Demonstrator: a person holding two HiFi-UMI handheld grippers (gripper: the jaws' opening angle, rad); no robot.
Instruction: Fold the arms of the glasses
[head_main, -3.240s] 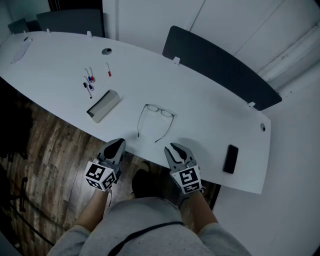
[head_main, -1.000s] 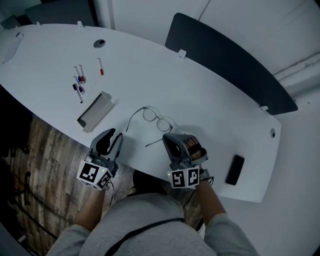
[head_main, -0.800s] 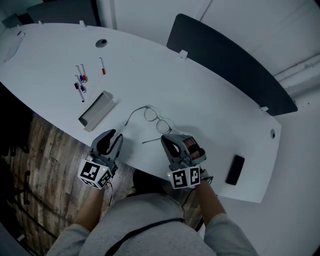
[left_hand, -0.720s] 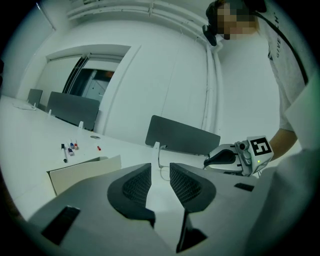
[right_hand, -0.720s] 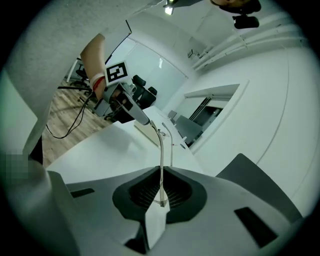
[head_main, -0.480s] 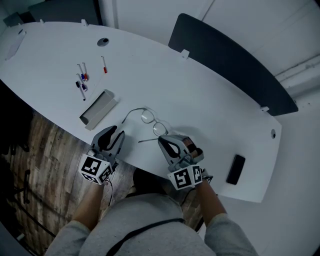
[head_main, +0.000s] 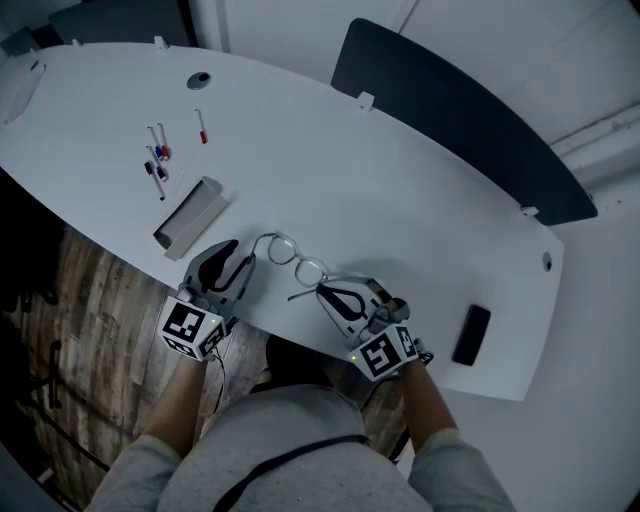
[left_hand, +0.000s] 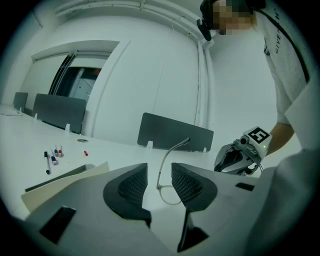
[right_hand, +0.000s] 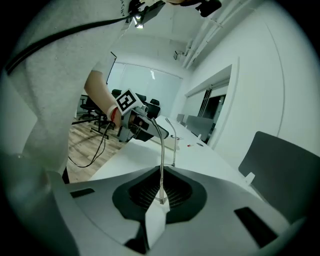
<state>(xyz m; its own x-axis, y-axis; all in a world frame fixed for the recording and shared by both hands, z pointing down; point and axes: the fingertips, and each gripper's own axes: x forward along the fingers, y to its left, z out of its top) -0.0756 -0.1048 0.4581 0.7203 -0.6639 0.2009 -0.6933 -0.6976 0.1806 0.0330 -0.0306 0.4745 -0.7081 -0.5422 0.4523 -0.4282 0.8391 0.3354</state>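
- The glasses (head_main: 309, 268) are at lower centre of the head view, at the white table's (head_main: 420, 210) near edge.
- The right gripper (head_main: 325, 293) pinches the tip of one arm, pads tight on it.
- The left gripper (head_main: 235, 258) has its jaws opening, spread around the other arm without pressing.
- An open grey tray (head_main: 190, 214) lies left of the glasses; markers (head_main: 157, 165) lie outside it, toward upper left.

Cool, dim, bluish light fills the room; the white counter (head_main: 400, 190) takes it evenly, with only soft shadows. Both gripper views bow strongly and go black at their round edges.
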